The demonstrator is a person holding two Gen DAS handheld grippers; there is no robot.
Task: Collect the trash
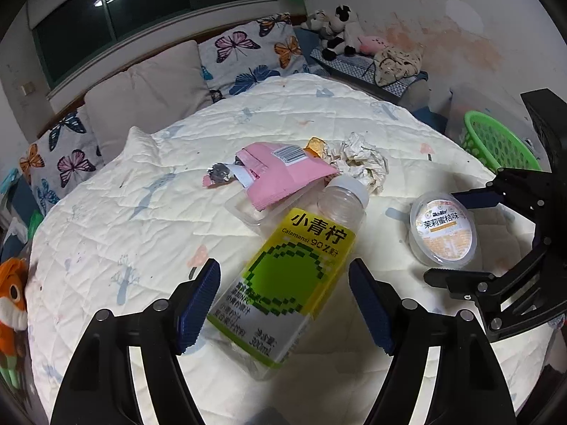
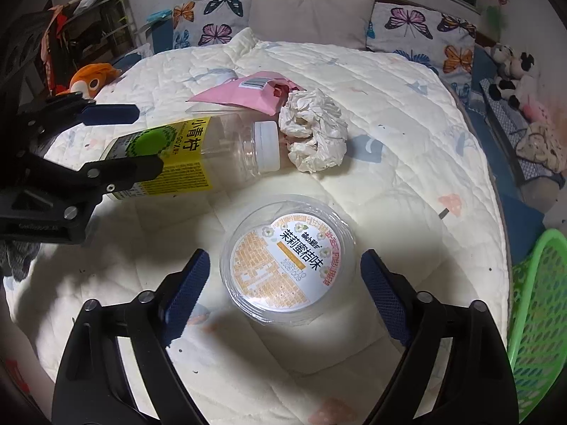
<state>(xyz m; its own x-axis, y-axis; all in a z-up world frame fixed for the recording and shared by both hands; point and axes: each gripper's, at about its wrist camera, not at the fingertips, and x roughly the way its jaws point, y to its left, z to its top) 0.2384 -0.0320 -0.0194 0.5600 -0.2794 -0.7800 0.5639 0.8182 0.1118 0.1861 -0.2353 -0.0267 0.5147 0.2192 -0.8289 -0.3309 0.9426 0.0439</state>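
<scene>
Left gripper (image 1: 283, 304) straddles the bottle (image 1: 283, 279) lying on the quilt (image 1: 106, 212), pads clear of it. Right gripper (image 1: 457, 237) flanks the cup (image 1: 443, 230).

A cream quilted bed (image 1: 106, 191) carries the litter. On it lie a clear bottle (image 1: 283, 283), a pink wrapper (image 1: 283, 177), crumpled tissue (image 1: 361, 159) and a lidded cup (image 1: 443, 230).

quilted bed (image 1: 319, 106), butterfly pillows (image 1: 248, 53), dark window (image 1: 141, 0), stained wall (image 1: 443, 17).
</scene>
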